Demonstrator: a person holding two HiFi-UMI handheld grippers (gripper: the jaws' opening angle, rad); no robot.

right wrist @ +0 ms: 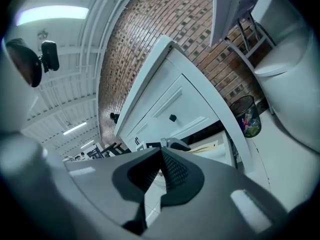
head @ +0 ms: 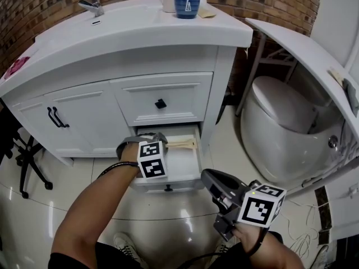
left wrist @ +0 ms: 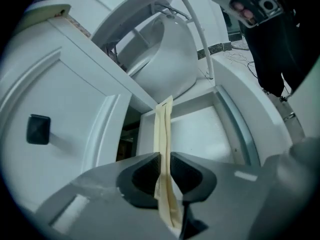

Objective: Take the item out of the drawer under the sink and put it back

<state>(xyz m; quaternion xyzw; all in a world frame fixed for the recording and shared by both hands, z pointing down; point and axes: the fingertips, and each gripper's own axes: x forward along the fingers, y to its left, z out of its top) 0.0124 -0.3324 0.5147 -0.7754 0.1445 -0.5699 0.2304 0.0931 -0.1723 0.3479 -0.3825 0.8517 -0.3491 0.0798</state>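
The low drawer point(head: 185, 164) under the sink stands pulled out. A long flat beige strip point(head: 182, 144) reaches from the drawer's back toward my left gripper point(head: 149, 140). In the left gripper view the strip point(left wrist: 163, 129) stands on edge between both pads, and the left gripper point(left wrist: 165, 164) is shut on its near end, over the white drawer floor point(left wrist: 205, 129). My right gripper point(head: 206, 176) hovers in front of the drawer's right corner, above the floor. In its own view the right gripper point(right wrist: 161, 156) has its jaws together with nothing between them.
The white vanity has a closed upper drawer with a black knob point(head: 161, 103) and cabinet doors with black handles point(head: 56, 118). A blue mug point(head: 187, 3) and a faucet point(head: 90, 4) sit on top. A toilet point(head: 280, 122) stands right, a black chair point(head: 22, 156) left.
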